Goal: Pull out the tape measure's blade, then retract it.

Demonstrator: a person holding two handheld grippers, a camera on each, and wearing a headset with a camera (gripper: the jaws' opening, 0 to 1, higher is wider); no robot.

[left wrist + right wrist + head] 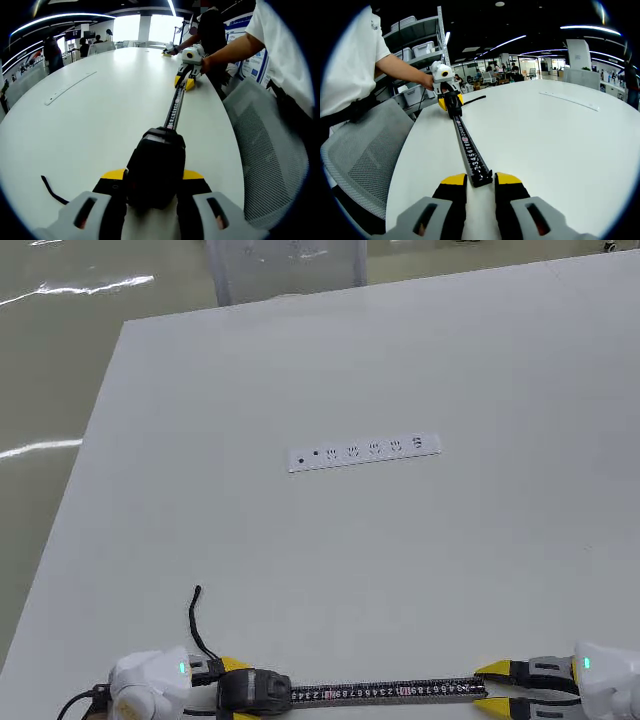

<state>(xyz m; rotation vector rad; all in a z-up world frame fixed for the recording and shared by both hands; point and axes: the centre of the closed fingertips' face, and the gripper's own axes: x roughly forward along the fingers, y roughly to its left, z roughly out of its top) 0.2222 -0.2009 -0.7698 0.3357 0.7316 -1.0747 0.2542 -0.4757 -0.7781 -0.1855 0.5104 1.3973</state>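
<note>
Counting what lies on the table [350, 560]: one black tape case [260, 692], one blade [390, 692], my two claws, one white power strip [365, 452] well away from them, and one black strap [197, 615] curling up beside my left claw [238, 690]. That left claw is closed on the case, a jaw on each side, at the table's near edge. The blade runs out of the case and lies flat along the table to my right claw [492, 687]. There the jaws stand narrowly apart with the blade's end between them; whether they pinch it I cannot tell. In the head view the bottom edge cuts off both claws, and the blade's figures are too small to read. In the left gripper view the case hides my jaws' inner faces. One grey mesh chair [267, 145] sits beside the table.
</note>
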